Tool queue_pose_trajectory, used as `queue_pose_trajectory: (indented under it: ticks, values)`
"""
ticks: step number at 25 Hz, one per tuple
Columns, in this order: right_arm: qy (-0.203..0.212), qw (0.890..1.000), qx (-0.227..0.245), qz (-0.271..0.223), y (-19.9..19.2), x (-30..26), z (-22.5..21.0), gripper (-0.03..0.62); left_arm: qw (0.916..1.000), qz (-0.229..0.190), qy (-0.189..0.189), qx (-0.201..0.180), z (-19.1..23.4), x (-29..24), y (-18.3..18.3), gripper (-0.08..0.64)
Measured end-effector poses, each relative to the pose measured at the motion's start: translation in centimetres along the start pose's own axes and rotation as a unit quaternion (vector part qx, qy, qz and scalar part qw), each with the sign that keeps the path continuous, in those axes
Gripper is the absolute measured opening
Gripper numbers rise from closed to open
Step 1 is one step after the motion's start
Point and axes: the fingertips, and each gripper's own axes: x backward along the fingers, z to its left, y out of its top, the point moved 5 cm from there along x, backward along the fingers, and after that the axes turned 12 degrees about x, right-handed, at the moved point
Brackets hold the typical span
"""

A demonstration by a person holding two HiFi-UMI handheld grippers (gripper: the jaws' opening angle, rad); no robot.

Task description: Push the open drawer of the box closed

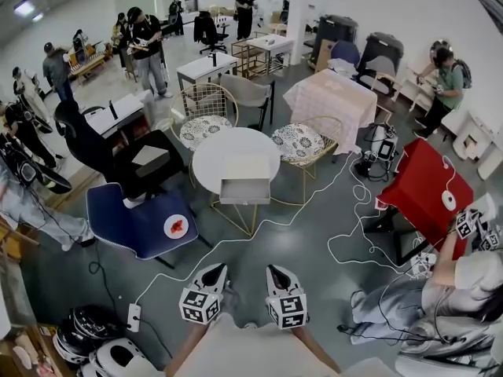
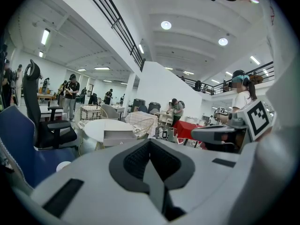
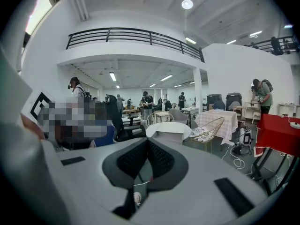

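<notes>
Drawer (image 1: 244,193) of box (image 1: 247,167) stands open
Left gripper (image 1: 213,274) and right gripper (image 1: 277,274): jaws pressed together, empty, well apart from the box; cubes carry square markers

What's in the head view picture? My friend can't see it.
A white box with an open drawer sits on a round white table. The left gripper and right gripper show at the bottom, far from it, in a busy room with chairs and people.
</notes>
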Motion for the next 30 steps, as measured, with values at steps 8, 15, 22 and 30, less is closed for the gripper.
queue_pose_trajectory:
  ticks: [8,15,22,30]
  values:
    - [-0.004,1.0,0.001,0.008,0.5,-3.5,-1.3,0.015,1.0,0.002,-0.005,0.006,2.4,-2.9,1.3,0.012]
    - [0.003,1.0,0.001,0.015,1.3,-7.3,-1.4,0.015,0.9999,0.009,-0.003,0.013,5.4,-4.6,2.6,0.012]
    - [0.001,1.0,0.007,0.027,2.5,-11.7,-2.1,0.015,0.9997,0.011,-0.009,0.018,8.8,-7.5,4.8,0.012]
    - [-0.01,0.999,0.005,0.033,5.2,-17.6,-3.8,0.015,0.9993,0.022,-0.026,0.016,12.4,-11.6,8.7,0.012]
